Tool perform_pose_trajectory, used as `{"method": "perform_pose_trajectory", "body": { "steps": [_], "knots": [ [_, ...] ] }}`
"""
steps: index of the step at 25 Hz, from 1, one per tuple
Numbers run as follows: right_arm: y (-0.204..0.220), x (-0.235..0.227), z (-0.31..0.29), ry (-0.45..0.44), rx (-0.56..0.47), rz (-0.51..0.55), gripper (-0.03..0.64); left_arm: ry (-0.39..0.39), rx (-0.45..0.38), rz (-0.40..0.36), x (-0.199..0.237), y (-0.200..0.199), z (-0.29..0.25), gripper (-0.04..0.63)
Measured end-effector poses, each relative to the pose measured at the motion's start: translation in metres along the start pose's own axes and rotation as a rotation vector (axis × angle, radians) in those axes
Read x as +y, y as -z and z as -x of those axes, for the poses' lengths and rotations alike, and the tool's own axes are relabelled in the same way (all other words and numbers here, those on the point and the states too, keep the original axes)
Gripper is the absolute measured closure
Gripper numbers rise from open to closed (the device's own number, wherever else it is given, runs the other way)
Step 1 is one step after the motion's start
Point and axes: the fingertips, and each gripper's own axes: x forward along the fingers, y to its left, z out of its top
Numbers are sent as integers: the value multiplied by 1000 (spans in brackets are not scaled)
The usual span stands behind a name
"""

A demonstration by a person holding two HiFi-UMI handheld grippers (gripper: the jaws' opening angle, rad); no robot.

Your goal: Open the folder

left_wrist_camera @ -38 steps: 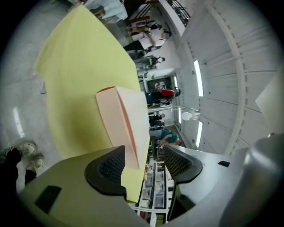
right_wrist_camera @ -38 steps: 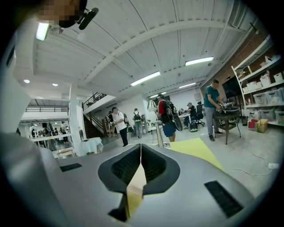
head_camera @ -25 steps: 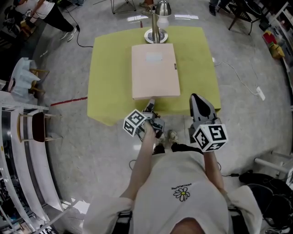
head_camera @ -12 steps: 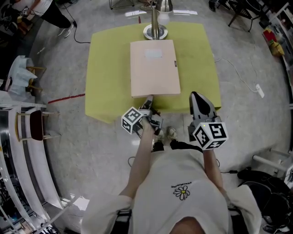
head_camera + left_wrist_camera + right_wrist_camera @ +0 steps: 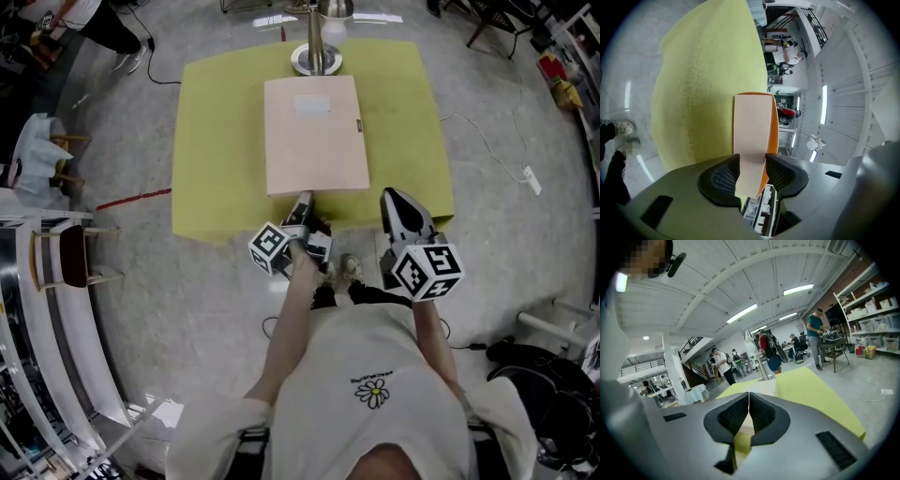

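A closed beige folder (image 5: pixel 315 136) lies flat on the yellow-green table (image 5: pixel 220 141), its label end far from me. My left gripper (image 5: pixel 302 208) is at the middle of the folder's near edge. In the left gripper view the folder (image 5: pixel 752 126), beige with an orange side, runs between both pads with no gap; the jaws of this left gripper (image 5: pixel 750 161) have just been closing onto it. My right gripper (image 5: pixel 398 211) hovers over the table's near right edge, right of the folder. Its jaws (image 5: pixel 749 401) are shut and empty, and the folder (image 5: pixel 761 387) shows beyond them.
A metal desk lamp (image 5: pixel 317 56) stands at the table's far edge just behind the folder. A white cable (image 5: pixel 487 141) trails over the floor to the right. A chair (image 5: pixel 70 258) and shelving stand at the left. Several people stand in the background (image 5: pixel 818 333).
The left gripper has rolled and closed on the folder's near edge. The right gripper has sunk a little toward the table's near right edge.
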Motion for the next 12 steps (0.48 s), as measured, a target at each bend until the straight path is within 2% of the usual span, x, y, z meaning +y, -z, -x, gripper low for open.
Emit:
{"method": "perform_pose_trajectory", "body": {
  "steps": [4, 7, 8, 12],
  "knots": [
    [14, -1, -4, -30, 38, -87, 603, 32, -55, 21, -1, -7, -1, 428],
    [23, -5, -5, -31, 57, -118, 603, 8, -77, -26, 2, -10, -2, 398],
    [25, -6, -7, -34, 63, -142, 603, -1, -85, -44, 3, -11, -3, 380],
    [42, -11, -14, -48, 104, -264, 603, -14, -96, -100, 4, -12, -1, 376]
  ]
}}
